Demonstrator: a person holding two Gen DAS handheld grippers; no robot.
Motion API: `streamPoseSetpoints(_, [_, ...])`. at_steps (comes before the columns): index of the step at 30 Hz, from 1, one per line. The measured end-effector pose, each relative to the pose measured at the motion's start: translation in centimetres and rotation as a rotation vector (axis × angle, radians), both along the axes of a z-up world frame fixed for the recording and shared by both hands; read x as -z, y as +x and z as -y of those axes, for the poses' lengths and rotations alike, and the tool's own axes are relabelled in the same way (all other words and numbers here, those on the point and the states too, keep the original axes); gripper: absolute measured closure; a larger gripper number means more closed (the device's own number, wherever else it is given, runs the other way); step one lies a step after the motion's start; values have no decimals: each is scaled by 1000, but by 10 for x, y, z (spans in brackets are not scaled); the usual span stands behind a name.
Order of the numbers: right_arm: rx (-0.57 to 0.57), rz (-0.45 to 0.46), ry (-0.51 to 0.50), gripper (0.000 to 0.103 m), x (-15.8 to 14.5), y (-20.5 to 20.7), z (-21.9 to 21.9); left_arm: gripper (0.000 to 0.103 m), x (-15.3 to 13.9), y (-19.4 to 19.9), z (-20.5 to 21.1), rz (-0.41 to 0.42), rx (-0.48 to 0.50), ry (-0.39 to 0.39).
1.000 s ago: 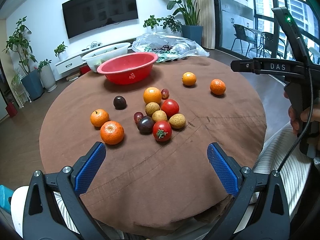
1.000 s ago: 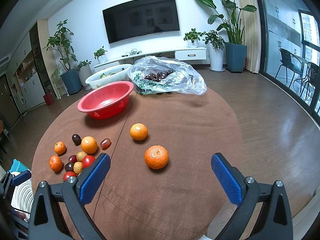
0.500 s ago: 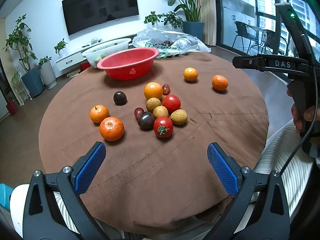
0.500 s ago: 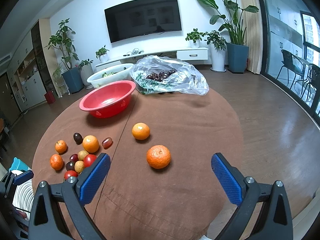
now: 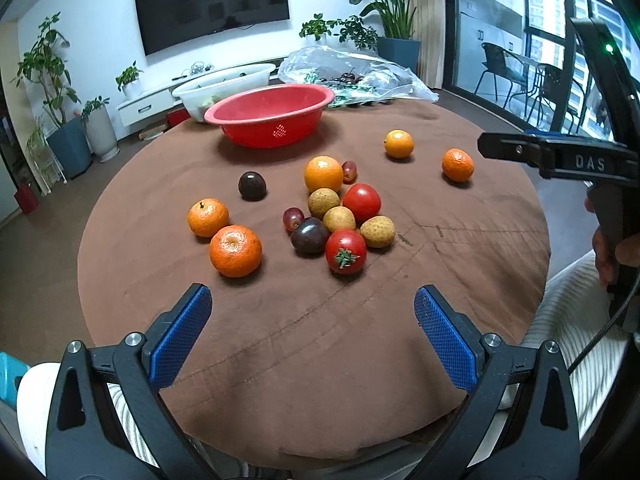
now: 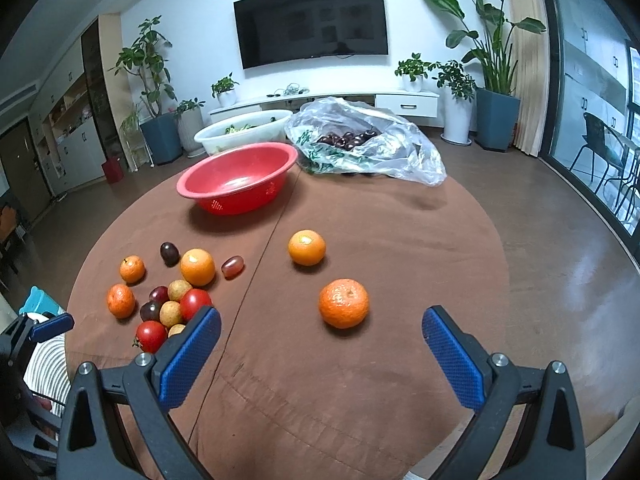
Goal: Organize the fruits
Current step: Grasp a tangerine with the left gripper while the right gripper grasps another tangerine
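Several fruits lie on the round brown-clothed table (image 5: 320, 360). A cluster holds two red tomatoes (image 5: 345, 251), tan longans (image 5: 338, 218), dark plums (image 5: 310, 235), grapes and an orange (image 5: 323, 173). Two mandarins (image 5: 235, 250) lie left of it. A red basket (image 5: 270, 114) stands behind, empty. My left gripper (image 5: 312, 320) is open, short of the cluster. My right gripper (image 6: 320, 340) is open just before a mandarin (image 6: 343, 302); another orange (image 6: 307, 247) lies beyond it. The red basket also shows in the right wrist view (image 6: 239, 176).
A clear plastic bag (image 6: 364, 142) with dark fruit and a white basin (image 6: 244, 132) of greens sit at the table's far edge. The right gripper's body (image 5: 580, 160) shows at the right of the left wrist view. Potted plants and a TV line the wall.
Both grippers have moved forward and a little lower toward the fruit; the fruits look larger. Both stay open. No fruit has moved.
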State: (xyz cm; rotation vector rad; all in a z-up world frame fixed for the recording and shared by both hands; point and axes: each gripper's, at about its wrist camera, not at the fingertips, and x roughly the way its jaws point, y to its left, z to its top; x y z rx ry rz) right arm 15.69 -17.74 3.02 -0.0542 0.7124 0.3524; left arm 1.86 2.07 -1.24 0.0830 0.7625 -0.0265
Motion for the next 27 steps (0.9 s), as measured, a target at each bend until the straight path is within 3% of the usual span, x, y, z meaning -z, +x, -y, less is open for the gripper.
streamPoseSetpoints(27, [-32, -57, 11, 2, 12, 14, -10, 0, -7, 25, -22, -14, -63, -25])
